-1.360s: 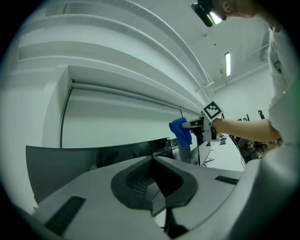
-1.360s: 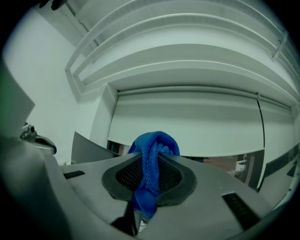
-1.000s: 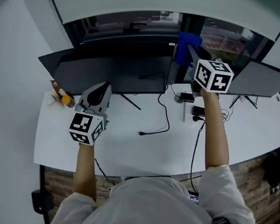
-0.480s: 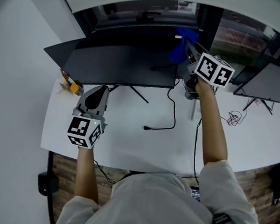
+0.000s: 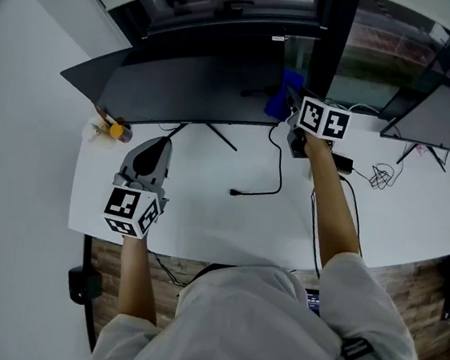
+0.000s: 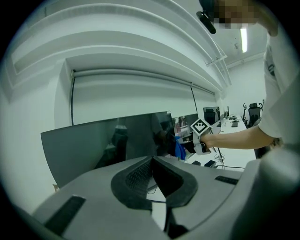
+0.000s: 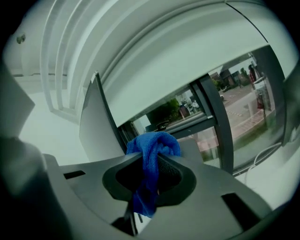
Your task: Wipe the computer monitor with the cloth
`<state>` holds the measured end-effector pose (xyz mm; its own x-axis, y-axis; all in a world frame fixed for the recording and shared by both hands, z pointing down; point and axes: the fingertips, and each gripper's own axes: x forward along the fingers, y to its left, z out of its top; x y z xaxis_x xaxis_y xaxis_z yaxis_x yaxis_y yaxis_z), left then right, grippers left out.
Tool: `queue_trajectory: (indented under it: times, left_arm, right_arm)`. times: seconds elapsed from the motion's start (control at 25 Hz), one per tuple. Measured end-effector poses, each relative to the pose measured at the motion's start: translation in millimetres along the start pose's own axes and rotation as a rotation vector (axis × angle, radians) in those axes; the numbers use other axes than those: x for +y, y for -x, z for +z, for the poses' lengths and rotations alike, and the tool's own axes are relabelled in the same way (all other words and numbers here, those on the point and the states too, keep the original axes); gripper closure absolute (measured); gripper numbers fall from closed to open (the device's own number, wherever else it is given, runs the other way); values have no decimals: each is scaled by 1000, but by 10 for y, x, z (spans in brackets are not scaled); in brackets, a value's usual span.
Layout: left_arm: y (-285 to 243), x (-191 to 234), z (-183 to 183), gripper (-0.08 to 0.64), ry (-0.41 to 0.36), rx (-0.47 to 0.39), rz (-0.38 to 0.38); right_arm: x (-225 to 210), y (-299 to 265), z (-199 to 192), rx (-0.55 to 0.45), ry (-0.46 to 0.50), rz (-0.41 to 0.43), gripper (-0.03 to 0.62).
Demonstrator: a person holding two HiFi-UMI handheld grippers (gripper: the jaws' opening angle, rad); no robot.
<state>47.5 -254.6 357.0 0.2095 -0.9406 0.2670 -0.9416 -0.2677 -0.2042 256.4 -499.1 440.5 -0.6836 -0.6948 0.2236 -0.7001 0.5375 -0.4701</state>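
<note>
The dark computer monitor (image 5: 187, 90) stands at the back of the white desk (image 5: 203, 229). In the head view my right gripper (image 5: 293, 102) is at the monitor's lower right corner, shut on a blue cloth (image 5: 281, 99) that lies against the screen's right edge. The right gripper view shows the blue cloth (image 7: 152, 157) bunched between the jaws and hanging below them. My left gripper (image 5: 159, 145) rests low over the desk in front of the monitor's left half, shut and empty. In the left gripper view the monitor (image 6: 108, 145) fills the middle, with the cloth (image 6: 180, 150) at its right.
A second monitor (image 5: 446, 120) stands at the right. A black cable (image 5: 272, 180) loops across the desk, with adapters (image 5: 336, 160) and a wire bundle (image 5: 380, 178) near my right arm. A small orange object (image 5: 116, 130) lies at the left. A window sits behind the monitors.
My right gripper has carried the blue cloth down the monitor's right edge, from near the top to the lower corner. The left gripper has stayed in place.
</note>
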Motion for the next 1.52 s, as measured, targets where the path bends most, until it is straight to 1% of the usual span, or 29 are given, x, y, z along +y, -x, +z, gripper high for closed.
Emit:
queue_trajectory:
  times: [0.12, 0.28, 0.44, 0.56, 0.64, 0.76, 0.84, 0.92, 1.0, 1.08, 1.16, 1.2, 1.24, 1.28, 1.4, 1.52]
  left_arm:
    - [49, 30, -140, 545, 15, 33, 16]
    - [129, 59, -274, 545, 26, 60, 31]
    - [210, 98, -461, 545, 50, 92, 39]
    - [212, 127, -583, 545, 70, 102, 34]
    - [199, 170, -664, 545, 85, 97, 19]
    - [202, 271, -815, 545, 98, 86, -29]
    - [201, 345, -880, 545, 87, 62, -79]
    - [234, 453, -893, 545, 64, 21, -135]
    - [310, 590, -918, 545, 35, -20, -196]
    - [419, 764, -993, 545, -9, -41, -250]
    - [530, 999, -1092, 545, -67, -47, -281]
    - [565, 1135, -1144, 545, -83, -50, -291]
    - [583, 1280, -1201, 545, -84, -53, -299]
    - [588, 1431, -1267, 545, -69, -55, -304]
    - [561, 1830, -1472, 545, 20, -58, -301]
    - [519, 2025, -1621, 545, 83, -45, -302]
  right_arm:
    - [-173, -91, -298, 50, -27, -33, 529]
    - [-381, -176, -615, 93, -61, -80, 529]
    - [-567, -250, -963, 131, -125, -133, 529]
    - [-686, -239, -1228, 184, -138, -181, 529]
    - [-720, -225, -1330, 178, -180, -201, 529]
    - [-711, -220, -1474, 122, -324, -230, 529]
    - [-714, -215, -1532, 61, -432, -253, 529]
    - [-729, -214, -1575, -32, -561, -269, 529]
    - [-775, -195, -1639, -147, -690, -283, 529]
    - [-815, -163, -1732, -245, -783, -299, 528]
    - [-823, -144, -1842, -311, -837, -321, 528]
    - [-818, -147, -1887, -337, -854, -334, 528]
    - [-803, -161, -1931, -359, -866, -348, 528]
    - [-778, -185, -1985, -374, -875, -360, 528]
    - [-664, -283, -2133, -406, -903, -372, 528]
    - [-562, -360, -2131, -439, -928, -351, 529]
